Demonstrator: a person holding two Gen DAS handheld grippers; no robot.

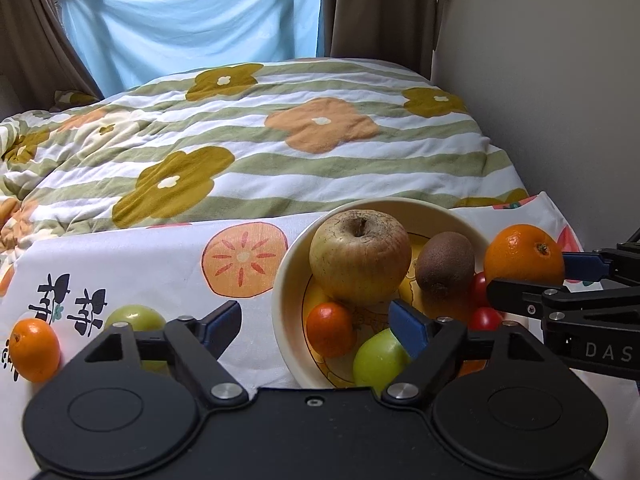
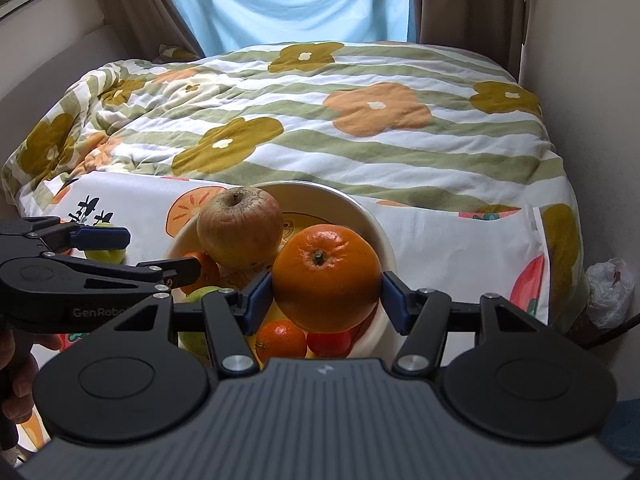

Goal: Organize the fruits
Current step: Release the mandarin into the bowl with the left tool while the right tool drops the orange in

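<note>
Over the cream bowl [image 2: 376, 224], at its four o'clock rim beside the wrinkled apple [image 2: 239, 227], the firm, rounded, probably slippery orange [image 2: 327, 278] sits clamped across its widest girth by the right gripper [image 2: 327, 300], while the left gripper [image 1: 316, 326] hangs spread, carrying nothing.

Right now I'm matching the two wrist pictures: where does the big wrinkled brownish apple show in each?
Left wrist view: the big wrinkled brownish apple sits right of centre, at the back of the cream bowl.
Right wrist view: the apple is left of centre, behind the clamped large orange.
Shared landmark: the cream bowl's rim.
</note>
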